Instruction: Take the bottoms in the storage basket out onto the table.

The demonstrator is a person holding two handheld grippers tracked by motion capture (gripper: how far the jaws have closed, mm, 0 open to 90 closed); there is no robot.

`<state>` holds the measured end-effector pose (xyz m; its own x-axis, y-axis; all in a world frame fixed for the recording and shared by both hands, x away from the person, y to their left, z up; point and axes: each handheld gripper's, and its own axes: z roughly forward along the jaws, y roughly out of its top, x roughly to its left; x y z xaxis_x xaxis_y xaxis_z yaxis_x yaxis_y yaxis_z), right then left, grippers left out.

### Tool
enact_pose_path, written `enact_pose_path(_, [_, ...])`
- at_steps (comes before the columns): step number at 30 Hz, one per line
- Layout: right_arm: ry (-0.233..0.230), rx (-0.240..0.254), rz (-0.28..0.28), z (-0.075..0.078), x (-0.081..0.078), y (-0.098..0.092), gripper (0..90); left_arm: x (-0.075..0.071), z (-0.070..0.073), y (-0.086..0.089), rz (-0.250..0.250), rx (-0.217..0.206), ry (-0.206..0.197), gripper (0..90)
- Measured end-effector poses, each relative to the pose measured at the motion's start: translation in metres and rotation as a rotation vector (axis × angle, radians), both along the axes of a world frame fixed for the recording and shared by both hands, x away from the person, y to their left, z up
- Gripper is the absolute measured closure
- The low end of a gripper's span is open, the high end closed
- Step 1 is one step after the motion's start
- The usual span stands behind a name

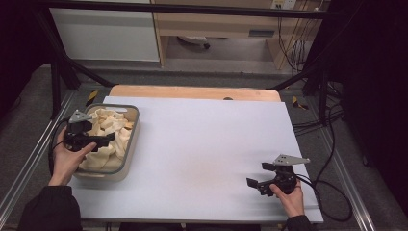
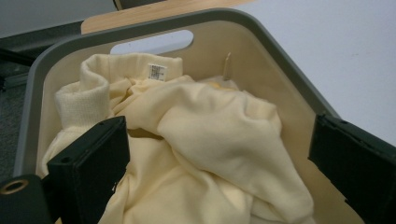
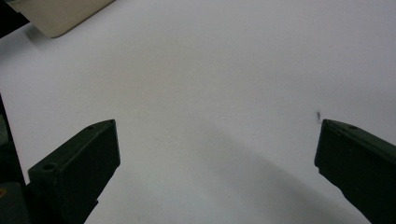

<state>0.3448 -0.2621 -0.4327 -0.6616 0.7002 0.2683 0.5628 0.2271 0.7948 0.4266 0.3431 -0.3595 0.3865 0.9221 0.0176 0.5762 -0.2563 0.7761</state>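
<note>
Cream garment [image 1: 108,137], soft knit, crumpled in a heap, fills basket [image 1: 133,126] at left-middle of the high view. In the left gripper view the garment [image 2: 210,140] bulges at centre frame, ribbed collar or cuff rolled at upper left, white label [image 2: 157,71] near the top facing up. Basket: beige inside, grey rim [image 2: 261,28], handle slot [image 2: 152,42] in far wall, upright on the white tabletop.

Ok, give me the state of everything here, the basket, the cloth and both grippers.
Basket: upright on the table's left side, holds the cloth.
Cloth: cream, crumpled, piled inside the basket.
Left gripper: open, over the cloth, gripping nothing.
Right gripper: open, empty, low over bare table.
</note>
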Motion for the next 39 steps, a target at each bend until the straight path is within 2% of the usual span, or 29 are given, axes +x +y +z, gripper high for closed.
enact_pose_path(7, [-0.002,-0.002,0.001,0.0,0.0,0.0,0.5,0.012,-0.01,0.001,0.031,0.039,0.005,4.9])
enact_pose_path(20, [-0.001,-0.001,-0.001,0.0,0.0,0.0,0.5,0.026,-0.028,0.003,0.071,0.079,0.078,4.4])
enact_pose_path(23, [0.0,-0.002,0.0,0.0,0.0,0.0,0.6,0.027,-0.033,0.004,0.072,0.067,0.076,4.7])
enact_pose_path(27, [0.001,-0.004,0.003,-0.001,0.0,0.0,0.5,0.029,-0.042,0.007,0.078,0.053,0.107,4.0])
enact_pose_path(37, [-0.001,-0.005,0.004,-0.001,0.001,0.0,0.5,0.033,-0.051,0.007,0.082,0.033,0.147,1.0])
enact_pose_path(39, [0.001,-0.005,0.003,-0.001,0.001,0.0,0.6,0.033,-0.052,0.007,0.083,0.03,0.144,0.5])
